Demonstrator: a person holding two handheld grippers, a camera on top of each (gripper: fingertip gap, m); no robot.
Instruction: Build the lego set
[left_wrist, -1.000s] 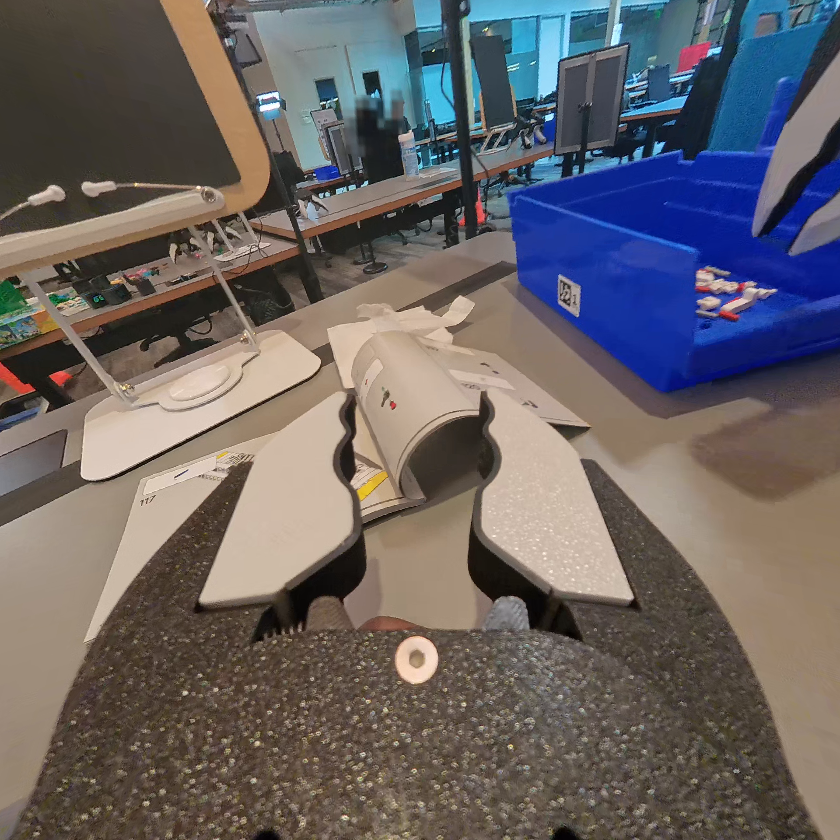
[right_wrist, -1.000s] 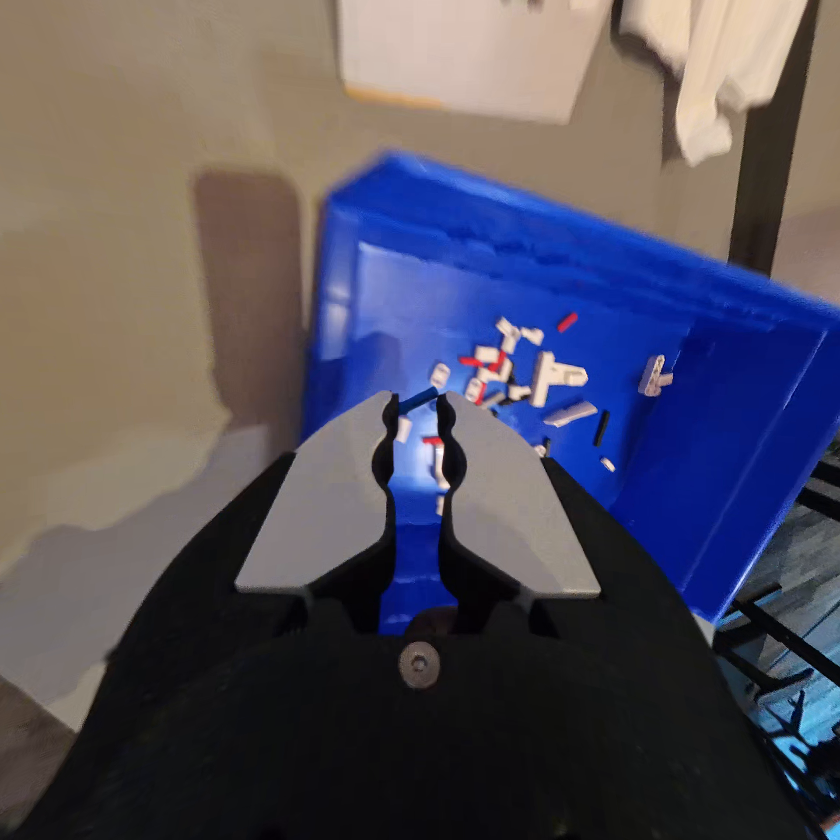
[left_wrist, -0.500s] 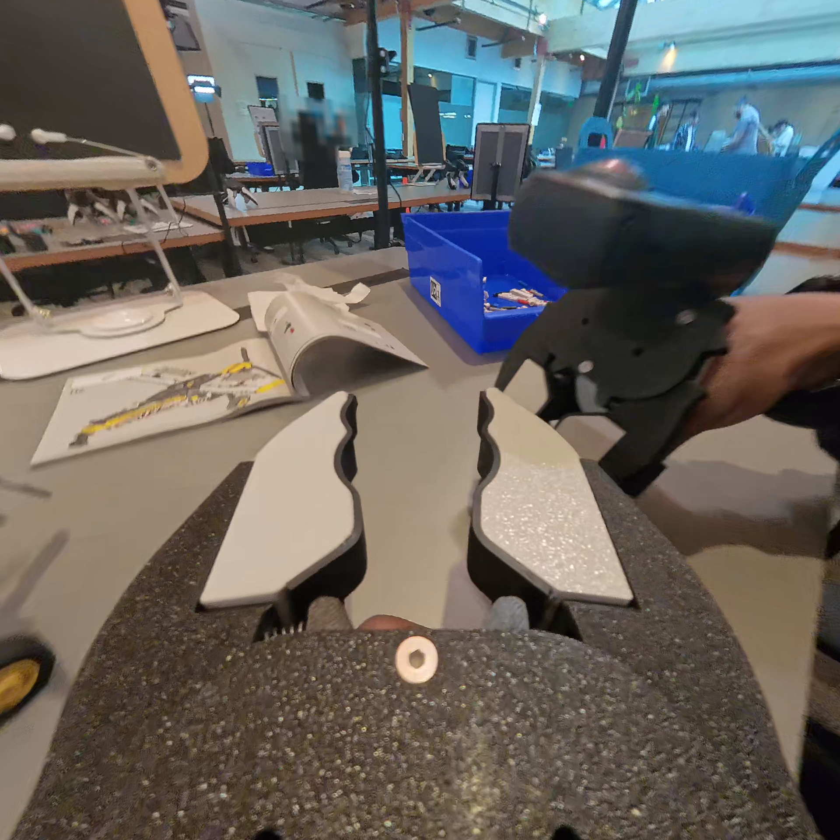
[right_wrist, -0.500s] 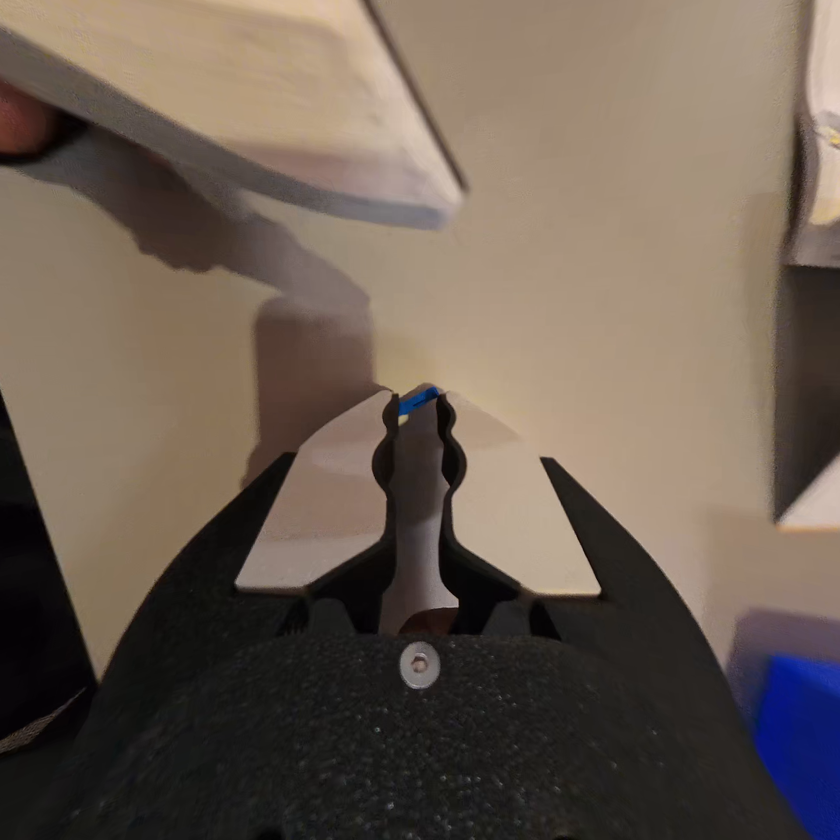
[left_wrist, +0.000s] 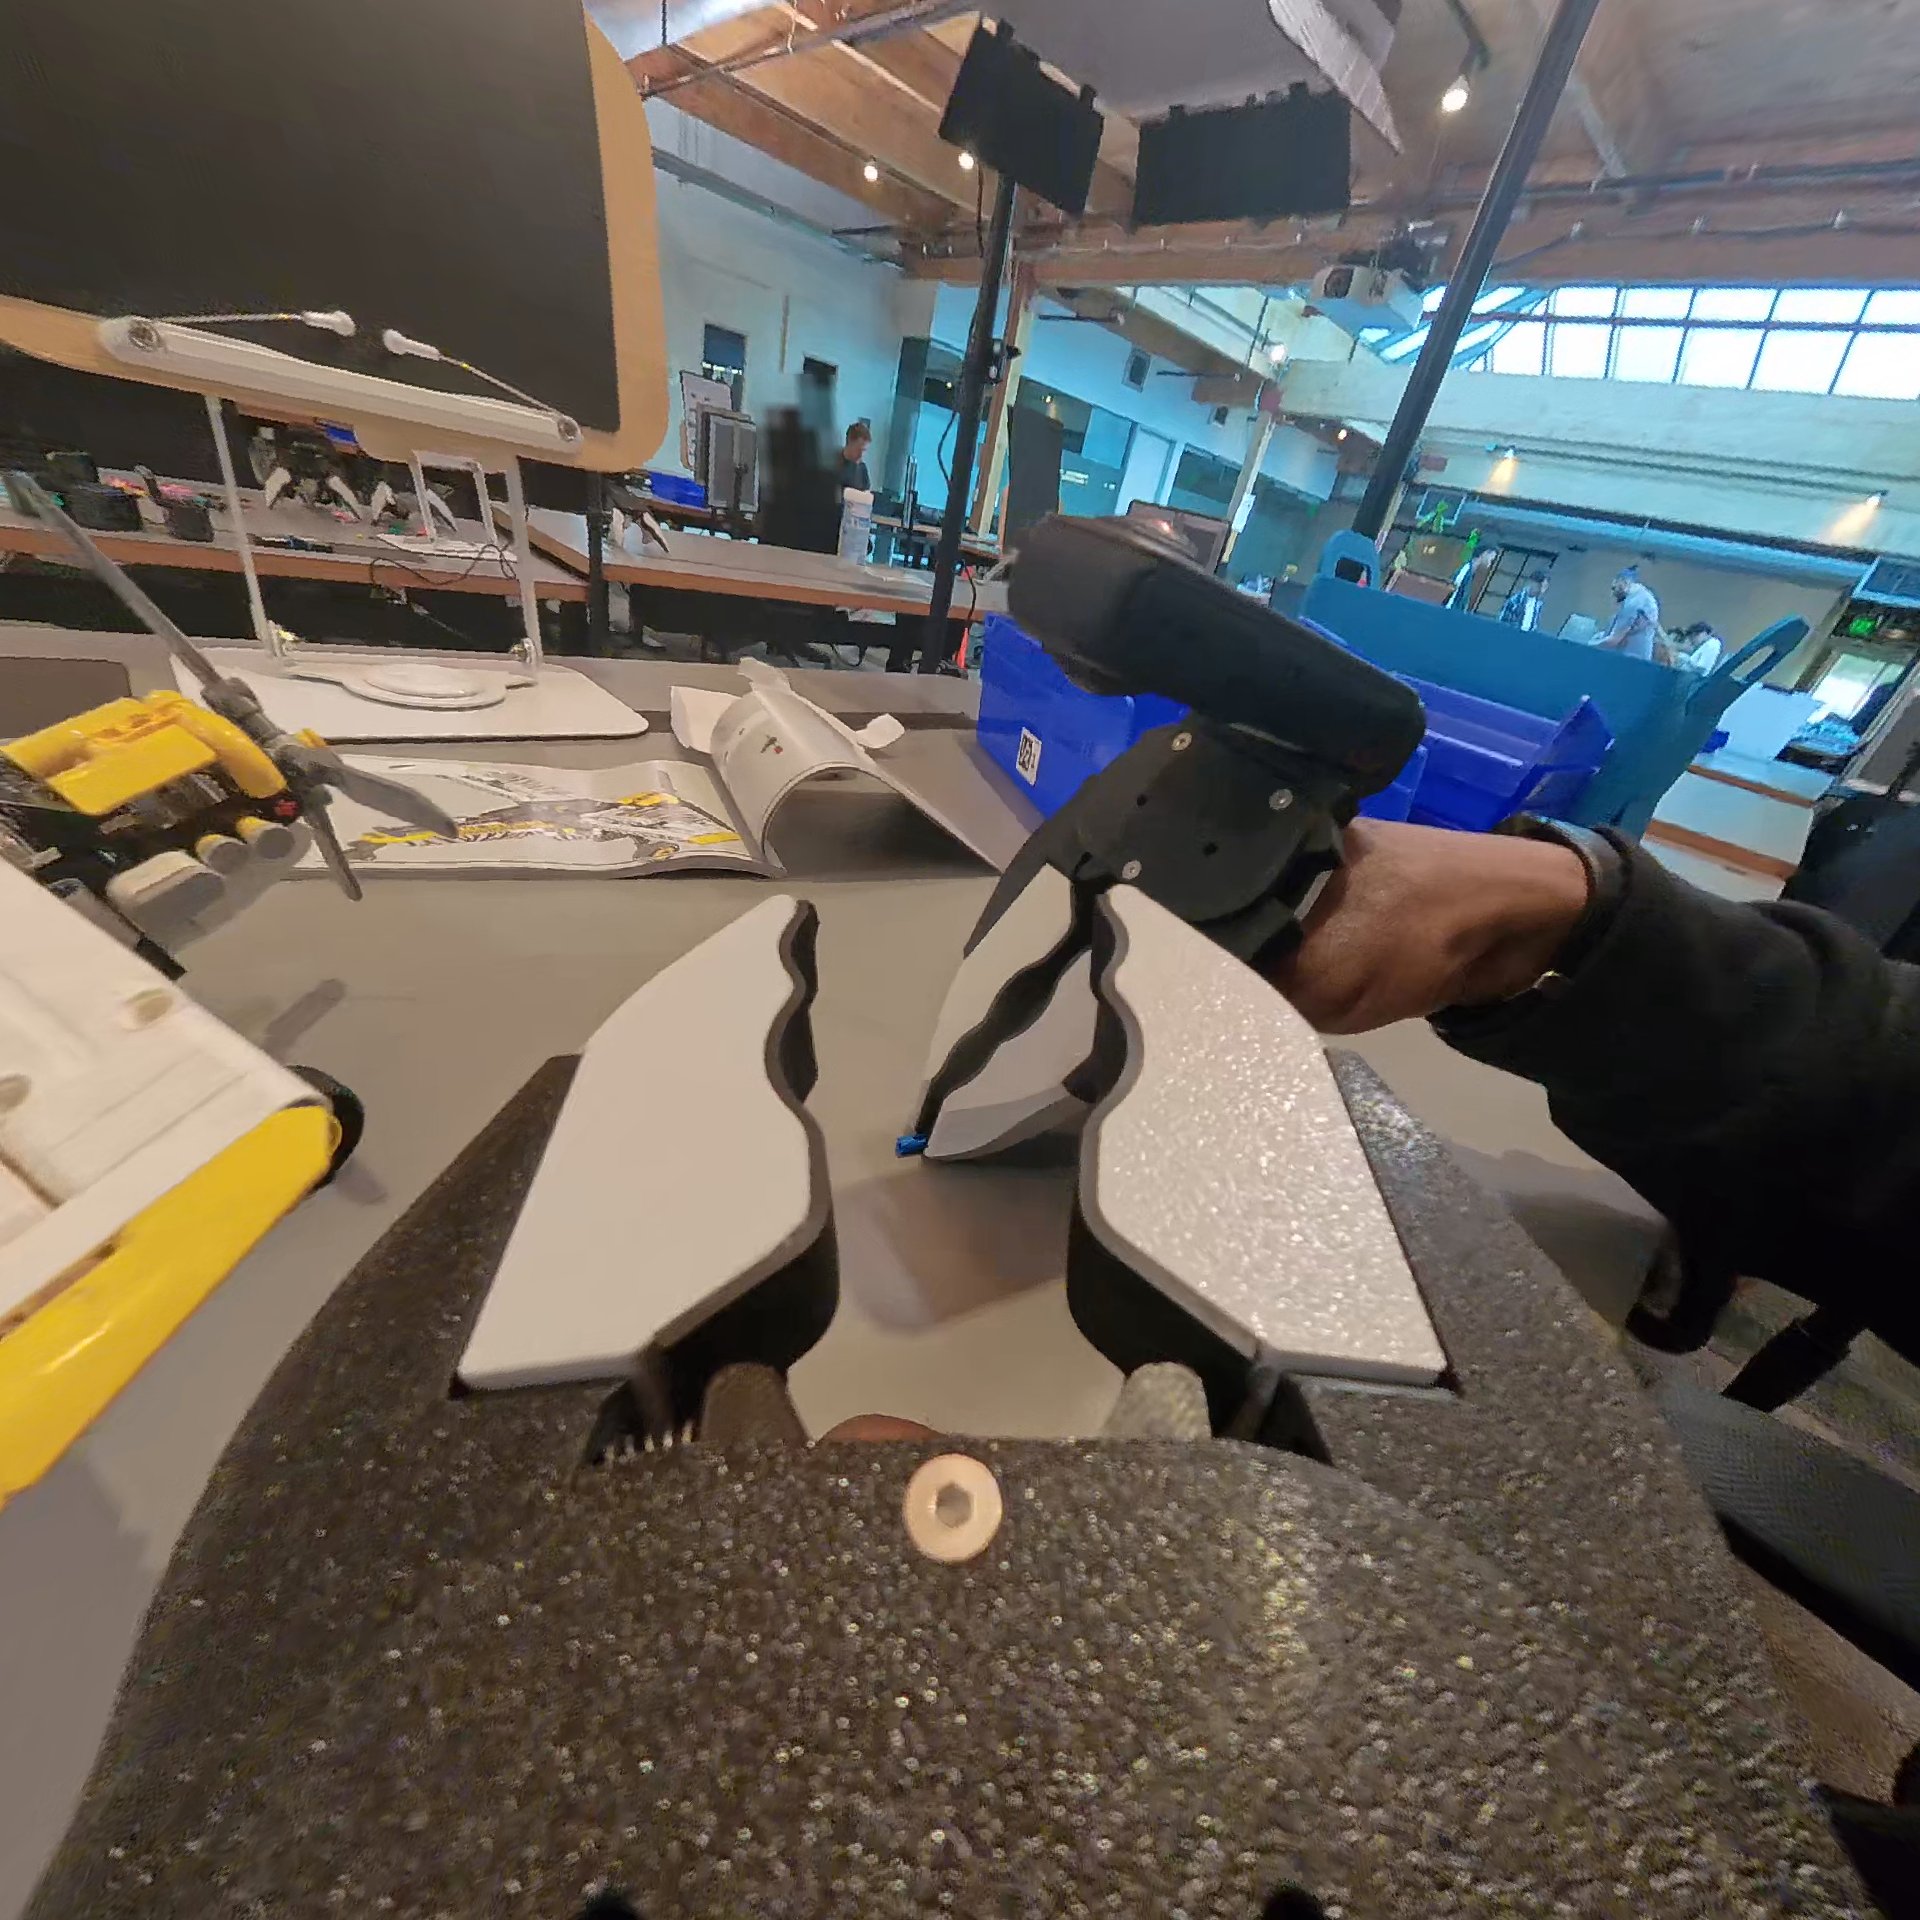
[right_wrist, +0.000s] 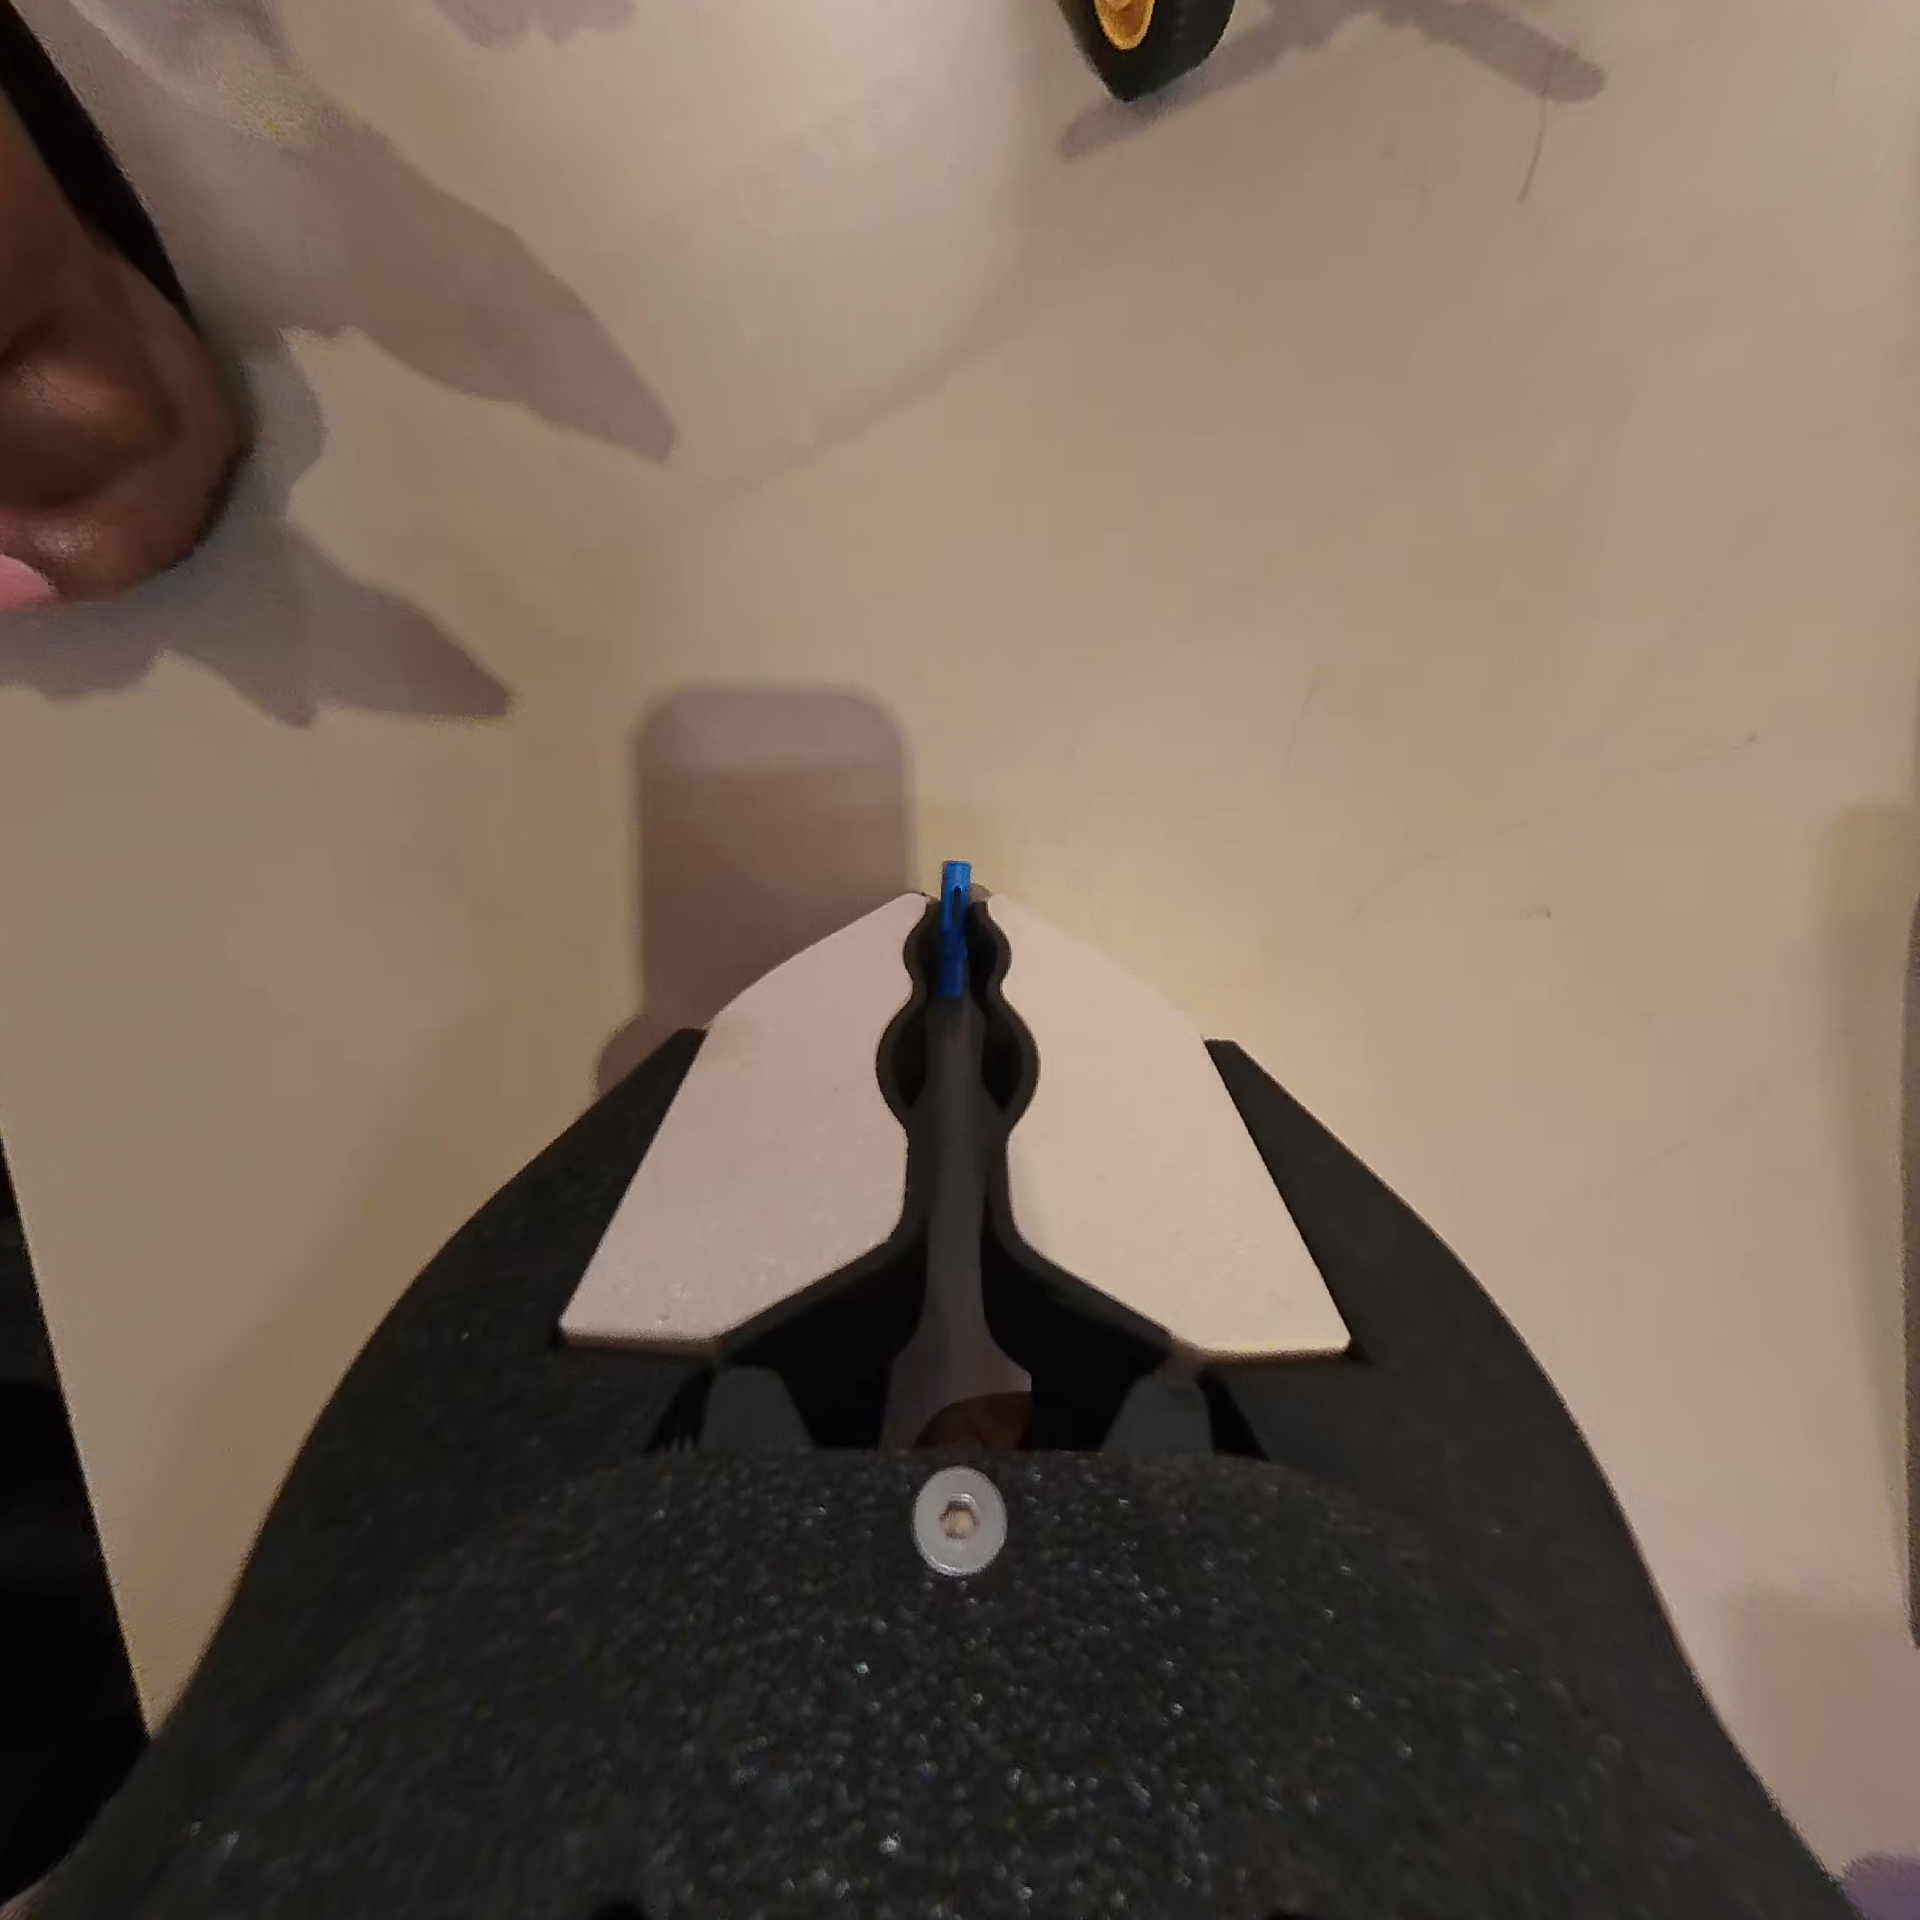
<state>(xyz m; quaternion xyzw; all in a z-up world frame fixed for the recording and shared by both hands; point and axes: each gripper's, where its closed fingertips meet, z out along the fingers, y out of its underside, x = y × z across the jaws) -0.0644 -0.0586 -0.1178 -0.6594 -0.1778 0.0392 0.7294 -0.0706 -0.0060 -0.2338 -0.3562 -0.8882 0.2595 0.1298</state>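
Note:
My right gripper is shut on a small blue pin, which points forward out of the fingertips. It points steeply down, close over the pale table. In the left wrist view the right gripper stands with its tips at the grey table, the blue pin showing at its tips, right between my left gripper's fingers. My left gripper is open and holds nothing. A person's hand holds the right gripper.
A yellow and white toy model lies at the left, with a wheel showing in the right wrist view. An open booklet, a tablet stand and a blue bin lie farther back. Across from one pair of fingers to the other is roughly 12 cm.
The right gripper left the blue bin and came down to the table in front of the left gripper. The pin turned in its grasp from crosswise to pointing forward, and the fingers closed tighter.

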